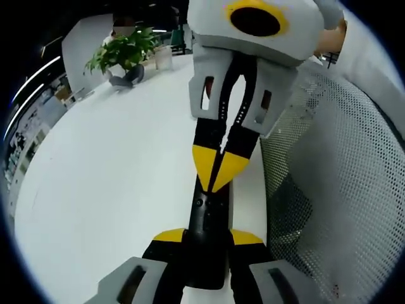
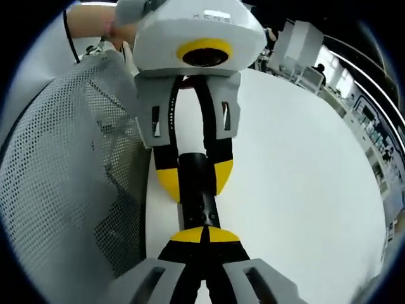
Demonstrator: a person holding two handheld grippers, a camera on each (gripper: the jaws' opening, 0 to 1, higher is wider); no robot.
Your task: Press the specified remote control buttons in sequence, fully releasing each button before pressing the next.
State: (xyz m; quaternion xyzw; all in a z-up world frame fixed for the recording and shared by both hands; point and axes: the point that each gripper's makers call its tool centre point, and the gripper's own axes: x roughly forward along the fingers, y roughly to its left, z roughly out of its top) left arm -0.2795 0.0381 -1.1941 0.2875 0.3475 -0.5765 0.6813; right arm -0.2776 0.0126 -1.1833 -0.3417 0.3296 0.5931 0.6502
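Observation:
A slim black remote point(image 1: 205, 218) is held off the white table, pointing away along my left gripper point(image 1: 207, 238), whose yellow-tipped jaws are shut on its sides. My right gripper point(image 1: 219, 170) comes in from the top of the left gripper view, shut, its joined yellow tips resting on the remote's upper face. In the right gripper view the remote point(image 2: 201, 204) runs from my shut right gripper point(image 2: 204, 235) up to the left gripper point(image 2: 195, 177), which clamps its far end. The buttons are too dark to make out.
The white table point(image 1: 120, 171) spreads out to one side. A potted plant point(image 1: 123, 54) stands at its far edge. A grey mesh chair back point(image 1: 342, 183) is close beside the grippers, also visible as mesh point(image 2: 63, 183). A person's hand point(image 2: 95, 25) holds the left gripper.

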